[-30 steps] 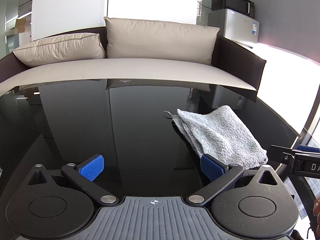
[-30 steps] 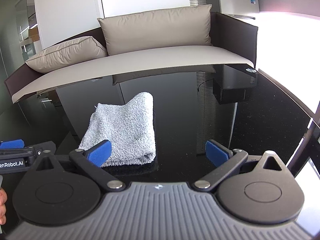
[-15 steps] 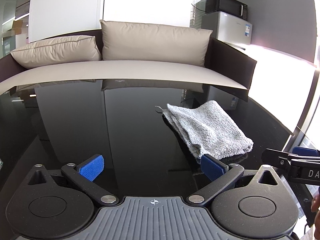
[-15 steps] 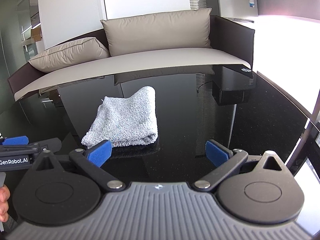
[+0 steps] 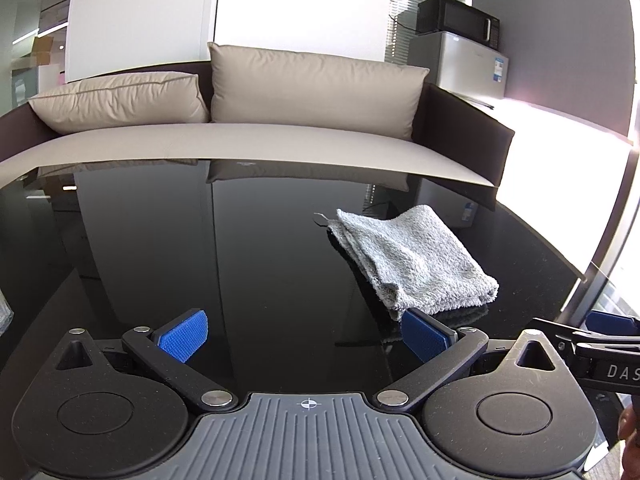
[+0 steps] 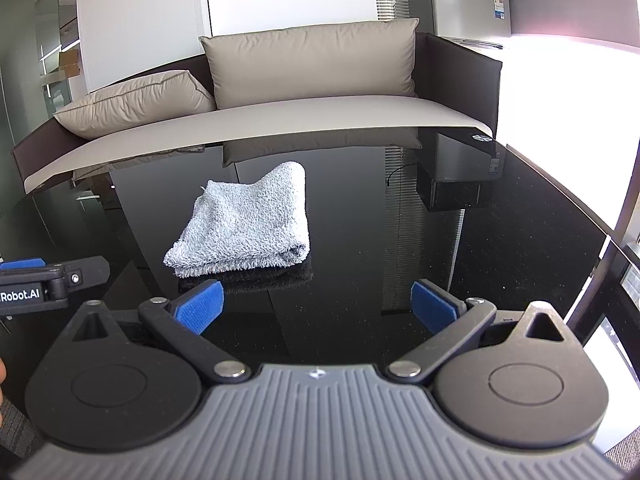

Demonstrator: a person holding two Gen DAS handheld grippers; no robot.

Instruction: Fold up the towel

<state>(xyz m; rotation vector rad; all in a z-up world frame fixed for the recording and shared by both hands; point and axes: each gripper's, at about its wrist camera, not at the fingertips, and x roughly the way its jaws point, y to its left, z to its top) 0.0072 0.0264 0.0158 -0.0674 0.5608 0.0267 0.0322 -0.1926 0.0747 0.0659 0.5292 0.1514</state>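
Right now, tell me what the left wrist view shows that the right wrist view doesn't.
Left only: the left gripper, open, and the thread at the towel's far corner. Right only: the right gripper, open, and the towel's rolled fold at its near right corner. Both: the folded towel lying free on the black table, the sofa behind.

A glossy black table [image 5: 248, 248] mirrors a sofa [image 5: 280, 148] bearing 2 beige cushions [image 5: 316, 84] (1 lying flat); a microwave [image 5: 458, 20] tops a fridge [image 5: 472, 64].
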